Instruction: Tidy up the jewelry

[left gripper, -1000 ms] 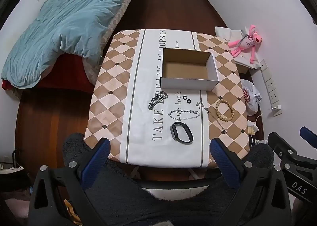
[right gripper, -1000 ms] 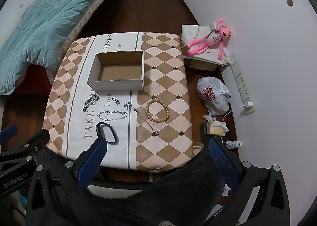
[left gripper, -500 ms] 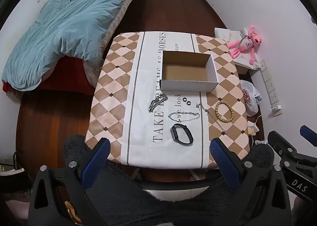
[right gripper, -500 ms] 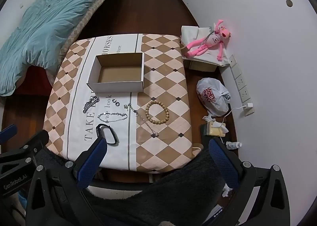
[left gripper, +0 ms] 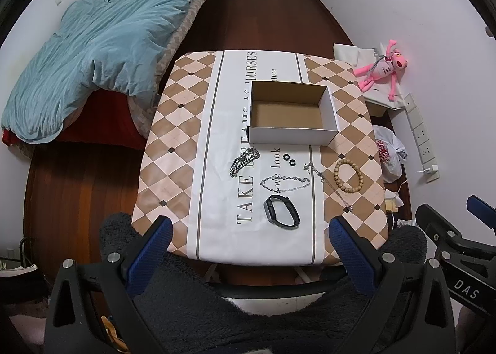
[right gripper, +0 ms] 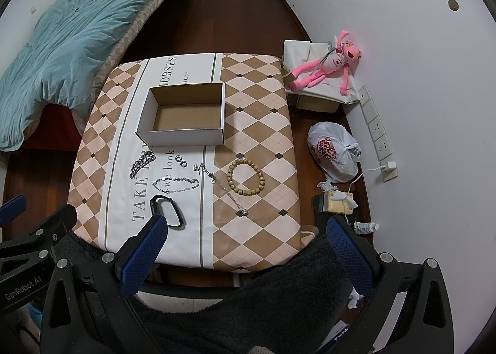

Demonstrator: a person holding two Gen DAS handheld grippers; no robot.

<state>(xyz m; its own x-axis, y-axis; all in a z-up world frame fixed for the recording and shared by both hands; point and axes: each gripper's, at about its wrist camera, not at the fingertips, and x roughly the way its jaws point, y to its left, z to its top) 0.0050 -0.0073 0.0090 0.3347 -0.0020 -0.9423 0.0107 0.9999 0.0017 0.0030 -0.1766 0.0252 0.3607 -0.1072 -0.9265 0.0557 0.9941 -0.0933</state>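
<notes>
An empty white cardboard box [left gripper: 291, 136] [right gripper: 186, 137] stands on the table's middle. In front of it lie a chunky silver chain [left gripper: 244, 161] [right gripper: 142, 163], two small black rings [left gripper: 289, 159] [right gripper: 181, 161], a thin silver bracelet [left gripper: 284, 183] [right gripper: 175, 184], a black band [left gripper: 281, 212] [right gripper: 169, 210], a thin necklace [left gripper: 328, 183] [right gripper: 222, 184] and a wooden bead bracelet [left gripper: 348, 175] [right gripper: 245, 177]. My left gripper [left gripper: 248, 245] and right gripper [right gripper: 245, 242] are open and empty, held high above the table's near edge.
The table wears a checked cloth [left gripper: 173, 143] [right gripper: 263, 124]. A bed with a blue quilt [left gripper: 102, 34] is on the left. A pink plush toy [right gripper: 328, 65], a white plastic bag [right gripper: 333, 149] and a power strip [right gripper: 376, 134] lie by the right wall.
Both grippers have drawn back and up a little, so the table looks slightly smaller and farther. Nothing on the table has moved.
</notes>
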